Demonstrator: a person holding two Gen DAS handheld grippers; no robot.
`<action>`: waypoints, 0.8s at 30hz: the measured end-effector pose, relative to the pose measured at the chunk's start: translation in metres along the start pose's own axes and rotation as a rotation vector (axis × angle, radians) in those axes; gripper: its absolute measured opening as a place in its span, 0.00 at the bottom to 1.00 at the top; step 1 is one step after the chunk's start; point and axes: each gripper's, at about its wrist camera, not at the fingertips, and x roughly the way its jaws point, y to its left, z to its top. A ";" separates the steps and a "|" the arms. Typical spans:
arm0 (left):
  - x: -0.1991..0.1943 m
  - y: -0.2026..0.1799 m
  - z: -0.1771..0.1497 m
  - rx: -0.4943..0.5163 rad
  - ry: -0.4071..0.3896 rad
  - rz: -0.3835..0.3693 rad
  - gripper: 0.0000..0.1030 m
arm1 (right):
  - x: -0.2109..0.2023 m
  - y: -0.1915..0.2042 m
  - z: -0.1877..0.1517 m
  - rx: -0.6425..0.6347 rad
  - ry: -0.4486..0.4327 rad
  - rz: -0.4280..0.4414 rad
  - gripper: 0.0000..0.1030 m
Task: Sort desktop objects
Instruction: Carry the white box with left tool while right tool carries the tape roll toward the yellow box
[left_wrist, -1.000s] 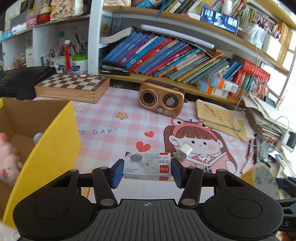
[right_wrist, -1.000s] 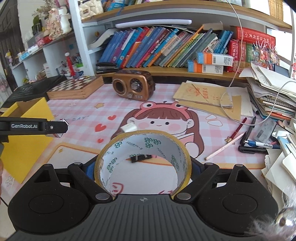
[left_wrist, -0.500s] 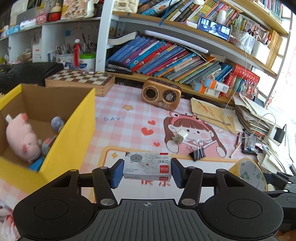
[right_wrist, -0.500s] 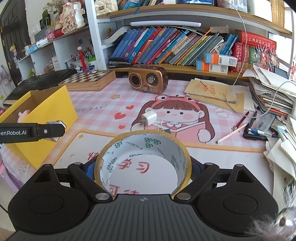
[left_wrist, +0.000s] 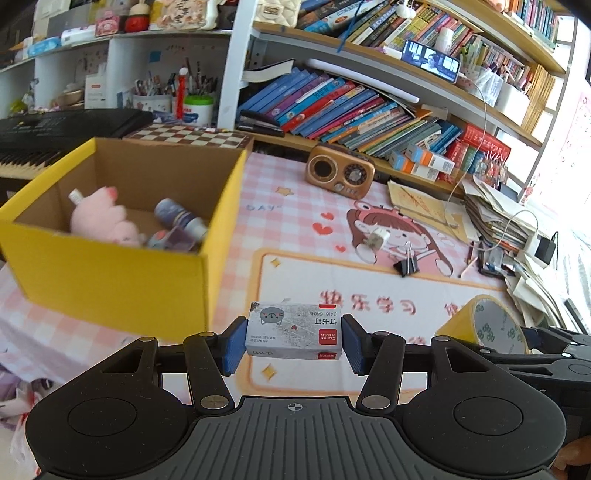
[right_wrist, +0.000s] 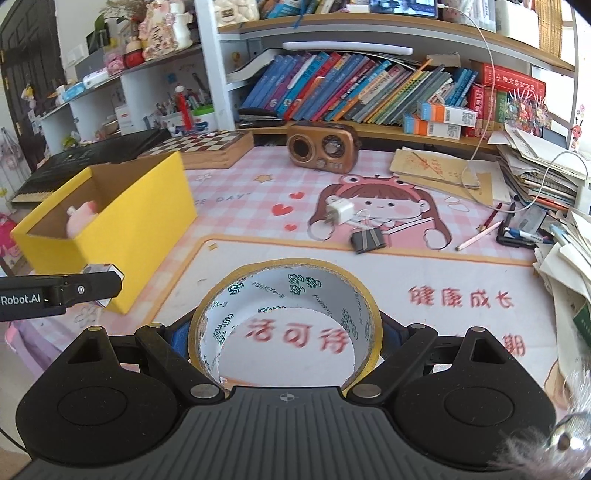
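Nearest, the left claw (left_wrist: 293, 341) pinches a small staple box (left_wrist: 293, 334) between its blue pads, lifted above the desk (left_wrist: 369, 288), while the right claw (right_wrist: 284, 341) grips a roll of yellow tape (right_wrist: 284, 328) by its outer sides. Beyond, a yellow cardboard box (left_wrist: 110, 280) holds a pink plush toy (left_wrist: 101, 218); a binder clip (right_wrist: 367, 240) and white charger (right_wrist: 340, 212) lie on the pink mat, a brown radio (right_wrist: 321, 147) farther back.
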 end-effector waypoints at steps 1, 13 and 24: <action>-0.004 0.004 -0.003 -0.002 0.002 -0.002 0.51 | -0.002 0.005 -0.003 -0.002 0.001 0.000 0.87; -0.042 0.040 -0.032 0.010 0.016 -0.017 0.51 | -0.023 0.060 -0.037 -0.002 0.028 0.004 0.87; -0.072 0.077 -0.051 -0.010 0.012 0.017 0.51 | -0.029 0.107 -0.055 -0.029 0.049 0.048 0.87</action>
